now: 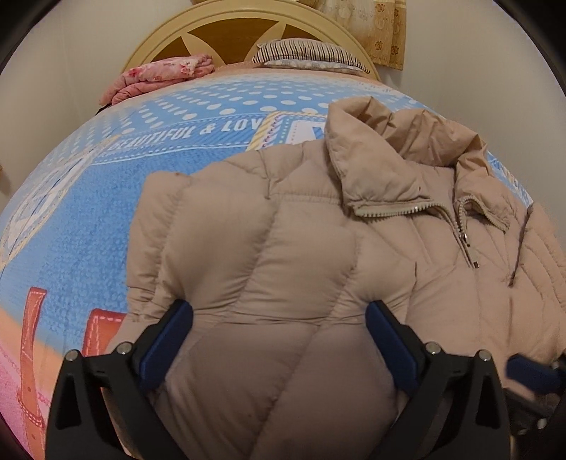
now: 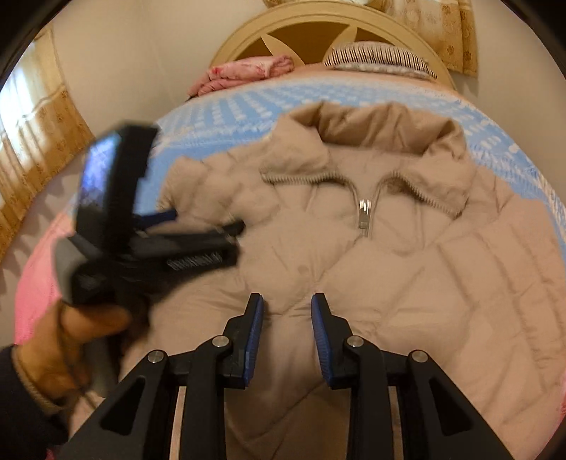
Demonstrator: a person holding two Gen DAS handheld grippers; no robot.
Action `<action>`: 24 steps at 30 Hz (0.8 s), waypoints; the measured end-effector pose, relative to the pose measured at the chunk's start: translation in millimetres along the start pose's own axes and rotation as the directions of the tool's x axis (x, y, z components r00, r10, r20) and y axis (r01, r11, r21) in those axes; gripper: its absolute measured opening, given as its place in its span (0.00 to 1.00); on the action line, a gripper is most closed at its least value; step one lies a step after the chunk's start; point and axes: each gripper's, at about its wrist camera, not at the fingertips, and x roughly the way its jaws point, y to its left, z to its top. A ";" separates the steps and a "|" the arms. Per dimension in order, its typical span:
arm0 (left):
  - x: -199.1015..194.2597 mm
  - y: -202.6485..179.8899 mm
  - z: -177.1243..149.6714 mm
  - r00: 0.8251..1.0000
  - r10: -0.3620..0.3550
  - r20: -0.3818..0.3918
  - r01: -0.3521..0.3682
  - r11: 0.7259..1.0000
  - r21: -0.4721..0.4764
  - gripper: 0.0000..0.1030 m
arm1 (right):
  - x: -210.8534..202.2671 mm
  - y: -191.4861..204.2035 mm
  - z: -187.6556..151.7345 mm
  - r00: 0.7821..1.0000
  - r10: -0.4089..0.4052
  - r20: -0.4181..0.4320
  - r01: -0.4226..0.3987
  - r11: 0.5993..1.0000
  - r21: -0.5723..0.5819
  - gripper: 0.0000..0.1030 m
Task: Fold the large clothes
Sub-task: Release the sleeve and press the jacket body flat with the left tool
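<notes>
A beige puffer jacket [image 1: 318, 240] lies front-up on the bed, zipped, its collar [image 1: 371, 170] toward the headboard. My left gripper [image 1: 279, 315] is open wide and low over the jacket's left side, where a quilted sleeve bulges between its blue pads [image 1: 169, 336]. My right gripper [image 2: 287, 313] hangs over the jacket [image 2: 406, 276] below the zipper pull [image 2: 364, 212]. Its pads [image 2: 254, 336] stand a narrow gap apart and pinch nothing that I can see. This view is motion-blurred. A person's hand [image 2: 70, 336] holds the left tool at the left.
The blue dotted bedsheet [image 1: 106, 212] lies bare to the jacket's left. A folded pink blanket [image 1: 159, 74] and a striped pillow [image 1: 307, 53] rest against the cream headboard [image 1: 247, 21]. Floral curtains [image 1: 382, 28] hang behind, and a wall runs along the bed's left.
</notes>
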 end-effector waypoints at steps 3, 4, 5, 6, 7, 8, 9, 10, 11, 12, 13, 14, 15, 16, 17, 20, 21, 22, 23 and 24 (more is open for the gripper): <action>0.0 -1.5 0.0 1.000 0.002 -0.002 -0.002 1.000 0.005 0.99 | 7.6 -5.0 -7.0 1.000 0.015 -0.001 -0.015 1.000 0.009 0.28; -1.0 -1.8 -0.2 1.000 0.004 -0.003 -0.004 1.000 0.008 0.99 | 10.1 -7.1 -9.7 1.000 0.021 -0.002 -0.021 1.000 0.012 0.28; -2.8 -2.4 0.2 1.000 0.009 -0.008 -0.009 1.000 0.013 0.99 | 11.9 -9.2 -12.9 1.000 0.029 0.005 -0.029 0.999 0.016 0.28; -5.1 -3.6 0.8 1.000 0.019 -0.012 -0.019 1.000 0.021 0.99 | 11.5 -9.9 -14.1 0.999 0.035 0.013 -0.035 0.999 0.018 0.28; -9.2 -4.8 1.4 1.000 0.028 -0.011 -0.027 0.999 0.034 0.99 | 11.7 -11.0 -16.4 0.999 0.042 0.025 -0.043 0.999 0.024 0.28; -16.9 -6.8 2.2 0.999 0.038 0.002 -0.038 0.998 0.058 0.99 | 11.1 -12.8 -19.1 0.998 0.050 0.037 -0.052 0.998 0.031 0.28; -23.8 -8.3 3.2 0.999 0.048 0.017 -0.049 0.996 0.075 0.99 | 10.5 -13.9 -20.4 0.998 0.056 0.042 -0.058 0.998 0.036 0.28; -32.9 -9.7 5.3 0.998 0.044 0.040 -0.048 0.995 0.086 0.99 | 10.6 -14.5 -20.3 0.997 0.061 0.045 -0.063 0.997 0.040 0.28; -43.0 -10.8 9.6 0.998 0.020 0.063 -0.026 0.995 0.092 0.99 | 10.4 -16.4 -21.3 0.996 0.072 0.050 -0.074 0.996 0.048 0.28; -48.7 -11.6 13.7 0.997 0.008 0.077 -0.016 0.995 0.095 0.99 | 11.4 -16.7 -20.1 0.996 0.077 0.052 -0.080 0.995 0.053 0.28; -54.0 -13.0 19.7 0.996 -0.002 0.092 -0.007 0.995 0.099 0.99 | 11.3 -17.8 -20.0 0.995 0.083 0.054 -0.086 0.995 0.058 0.28; -57.2 -14.3 26.1 0.995 -0.019 0.103 0.009 0.995 0.100 0.99 | 11.1 -18.3 -20.3 0.995 0.087 0.056 -0.090 0.994 0.060 0.28; -56.7 -14.6 31.0 0.994 -0.035 0.103 0.025 0.995 0.100 0.99 | 10.8 -18.5 -20.6 0.994 0.089 0.059 -0.093 0.994 0.062 0.28; -52.3 -15.0 36.4 0.995 -0.040 0.092 0.032 0.995 0.094 0.99 | 10.6 -18.8 -20.8 0.994 0.091 0.061 -0.095 0.993 0.063 0.28; -45.0 -13.5 39.7 0.997 -0.036 0.074 0.030 0.996 0.088 0.99 | 10.6 -19.0 -20.8 0.994 0.093 0.062 -0.097 0.993 0.064 0.28; -10.7 -7.8 37.6 1.000 0.023 -0.021 -0.022 0.998 0.062 0.99 | 10.2 -19.3 -21.1 0.993 0.097 0.066 -0.102 0.993 0.067 0.28; 2.6 -2.3 34.3 0.998 0.022 -0.064 -0.019 0.999 0.044 0.99 | 9.9 -19.9 -21.3 0.993 0.101 0.068 -0.106 0.992 0.070 0.28; 12.7 5.0 29.7 0.996 0.003 -0.090 -0.001 1.000 0.014 1.00 | 9.2 -20.9 -22.2 0.992 0.106 0.069 -0.111 0.991 0.073 0.28; 16.0 10.9 26.6 0.996 -0.025 -0.085 0.024 1.000 -0.015 1.00 | 8.5 -21.9 -22.7 0.991 0.111 0.071 -0.116 0.990 0.075 0.28; 17.5 14.0 25.2 0.996 -0.039 -0.079 0.036 0.999 -0.032 1.00 | 9.4 -22.3 -22.3 0.991 0.113 0.072 -0.118 0.990 0.076 0.28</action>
